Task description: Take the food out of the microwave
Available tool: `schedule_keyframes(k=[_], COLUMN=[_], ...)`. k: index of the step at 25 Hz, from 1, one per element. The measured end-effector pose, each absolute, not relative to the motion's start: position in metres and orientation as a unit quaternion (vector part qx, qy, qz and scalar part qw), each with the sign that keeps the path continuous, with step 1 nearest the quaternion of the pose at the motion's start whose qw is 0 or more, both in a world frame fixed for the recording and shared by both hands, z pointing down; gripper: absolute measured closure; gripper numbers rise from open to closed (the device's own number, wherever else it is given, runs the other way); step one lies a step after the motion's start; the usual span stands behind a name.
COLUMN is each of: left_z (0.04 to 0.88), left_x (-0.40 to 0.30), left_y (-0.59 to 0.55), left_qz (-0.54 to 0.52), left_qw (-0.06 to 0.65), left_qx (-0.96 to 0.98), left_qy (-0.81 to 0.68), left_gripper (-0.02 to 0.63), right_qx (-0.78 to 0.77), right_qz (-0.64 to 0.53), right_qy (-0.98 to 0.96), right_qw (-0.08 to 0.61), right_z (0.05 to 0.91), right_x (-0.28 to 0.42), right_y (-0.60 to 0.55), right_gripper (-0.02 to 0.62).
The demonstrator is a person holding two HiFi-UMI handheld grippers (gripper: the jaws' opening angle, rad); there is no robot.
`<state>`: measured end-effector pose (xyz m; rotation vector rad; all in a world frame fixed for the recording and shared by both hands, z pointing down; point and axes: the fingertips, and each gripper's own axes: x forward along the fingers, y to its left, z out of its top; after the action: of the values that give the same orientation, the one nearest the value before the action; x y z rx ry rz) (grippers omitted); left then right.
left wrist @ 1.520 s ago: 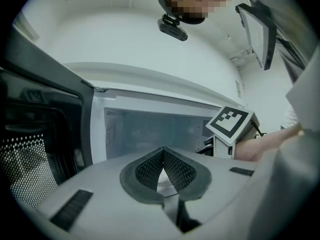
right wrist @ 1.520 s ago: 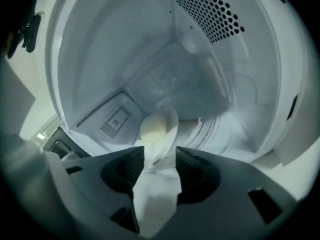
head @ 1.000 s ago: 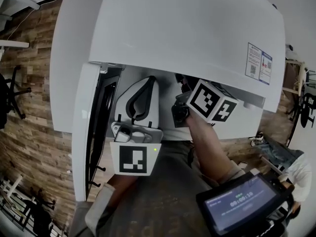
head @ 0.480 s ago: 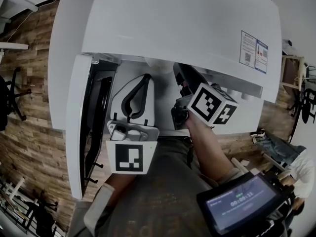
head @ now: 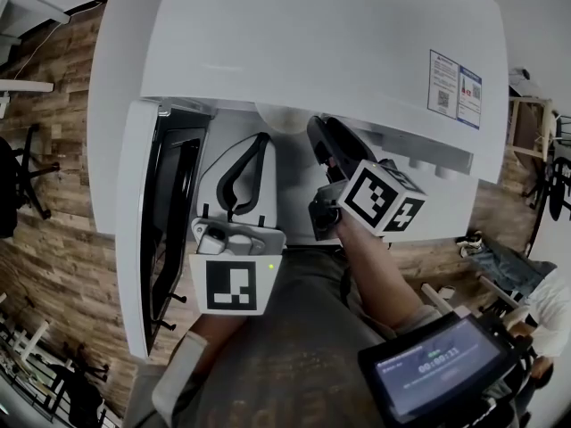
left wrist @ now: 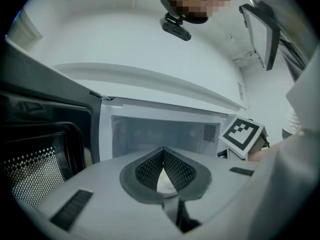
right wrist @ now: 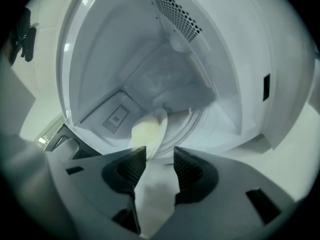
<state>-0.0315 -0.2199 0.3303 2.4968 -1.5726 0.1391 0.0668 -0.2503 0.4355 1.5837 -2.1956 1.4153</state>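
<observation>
Far left: microwave door (head: 143, 239) swung open, dark window panel facing the cavity. The white microwave (head: 312, 43) fills the upper head view.

Your left gripper (head: 264, 141) is level at the mouth of the cavity, marker cube toward you. In the left gripper view (left wrist: 162, 151) its jaws meet at the tips. They are clenched on nothing, with only a pale sliver showing through the gap lower down.

Centre: the dish of food (head: 284, 119) shows as a pale round shape inside the cavity, just past the top edge of the opening. In the right gripper view the dish of food (right wrist: 147, 131) is white with something pale yellow in it. It sits on the cavity floor directly ahead of the jaws.

Your right gripper (head: 319, 136) is angled down into the cavity, just right of the dish. In the right gripper view (right wrist: 160, 151) its jaws are apart and opening. The dish rim sits at the tip of the left-hand pad in that view, and no pad presses on it, so the grip is released. Contact at that tip can't be judged.

Right: your forearm (head: 375, 266) runs back from the gripper. Stickers (head: 455, 87) sit on the microwave's right top, and a tablet (head: 437, 364) is lit at lower right.
</observation>
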Motion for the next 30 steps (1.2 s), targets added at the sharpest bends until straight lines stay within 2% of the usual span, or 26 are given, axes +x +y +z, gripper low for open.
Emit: schedule_keyframes(k=[2,7,11,14,17,24,27,30], left_z=[0.331,0.326,0.323,0.327,0.329,0.327,0.323,0.321], left_x=[-0.031,-0.035,-0.038,-0.039,-0.042,-0.034,-0.028,-0.027], left_y=[-0.221,-0.223,-0.224,-0.222,-0.222,-0.214,-0.212,-0.211], left_qz=[0.051,0.052,0.058,0.062,0.066,0.061,0.058,0.061], left_qw=[0.094,0.09,0.078,0.082,0.082,0.085,0.078,0.073], left_qx=[0.842,0.84,0.841,0.839,0.835,0.832,0.836,0.837], left_qy=[-0.528,-0.533,-0.533,-0.534,-0.54,-0.545,-0.539,-0.539], left_gripper=[0.598,0.598,0.598,0.598,0.598,0.598,0.598,0.598], right_qx=[0.508,0.437,0.43,0.428,0.428,0.417,0.414,0.409], right_qz=[0.488,0.591,0.612,0.602,0.594,0.607,0.612,0.615], right_qy=[-0.709,-0.675,-0.657,-0.667,-0.673,-0.667,-0.663,-0.662], right_qw=[0.032,-0.06,-0.094,-0.098,-0.104,-0.111,-0.119,-0.129], right_z=[0.44,0.448,0.45,0.445,0.441,0.442,0.444,0.444], right_x=[0.063,0.024,0.019,0.019,0.022,0.032,0.034,0.032], right_y=[-0.239,-0.235,-0.247,-0.25,-0.247,-0.226,-0.229,-0.238], right_gripper=[0.423,0.415,0.407,0.497,0.52,0.519,0.475,0.468])
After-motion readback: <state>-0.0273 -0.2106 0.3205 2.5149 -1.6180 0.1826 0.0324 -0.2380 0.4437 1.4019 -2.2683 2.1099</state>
